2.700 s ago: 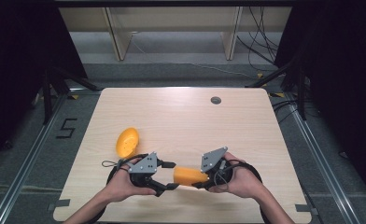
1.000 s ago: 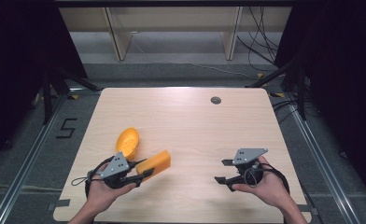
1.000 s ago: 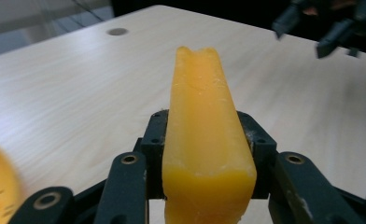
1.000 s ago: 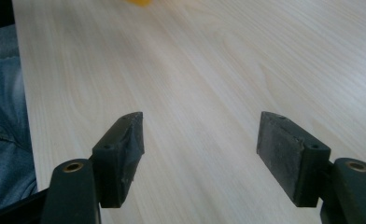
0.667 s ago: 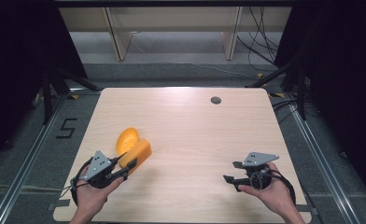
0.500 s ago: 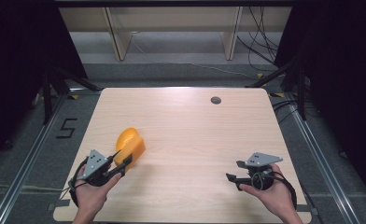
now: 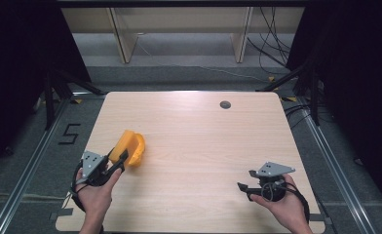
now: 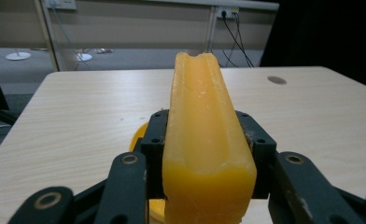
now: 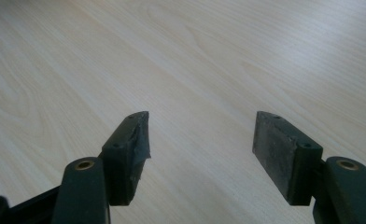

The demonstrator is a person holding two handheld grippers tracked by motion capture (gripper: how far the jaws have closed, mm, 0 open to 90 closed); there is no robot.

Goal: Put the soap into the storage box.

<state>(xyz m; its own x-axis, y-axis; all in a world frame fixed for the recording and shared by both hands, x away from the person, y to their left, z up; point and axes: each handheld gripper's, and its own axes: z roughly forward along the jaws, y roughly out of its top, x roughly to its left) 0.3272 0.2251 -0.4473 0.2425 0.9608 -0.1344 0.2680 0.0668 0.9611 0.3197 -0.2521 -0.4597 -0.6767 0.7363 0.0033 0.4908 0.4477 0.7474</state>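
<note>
1. L claw (image 7: 122,158): pinching an orange shell half (image 8: 204,135) by its sides; piece runs lengthwise out past the pads, hollow side up in left gripper view, nothing in the hollow.
2. Held half sits over the 2nd orange shell half (image 7: 135,148), which lies on the desk (image 7: 203,131) near its left edge; touching or just apart, can't tell. Inside of 2nd half hidden.
3. R claw (image 9: 202,140): spread, nothing betw pads; jaws have just been closing a little. Bare wood beneath.
4. R claw low at desk's right front, well apart from both halves.
5. Dark round hole (image 7: 225,104) near far edge.
</note>
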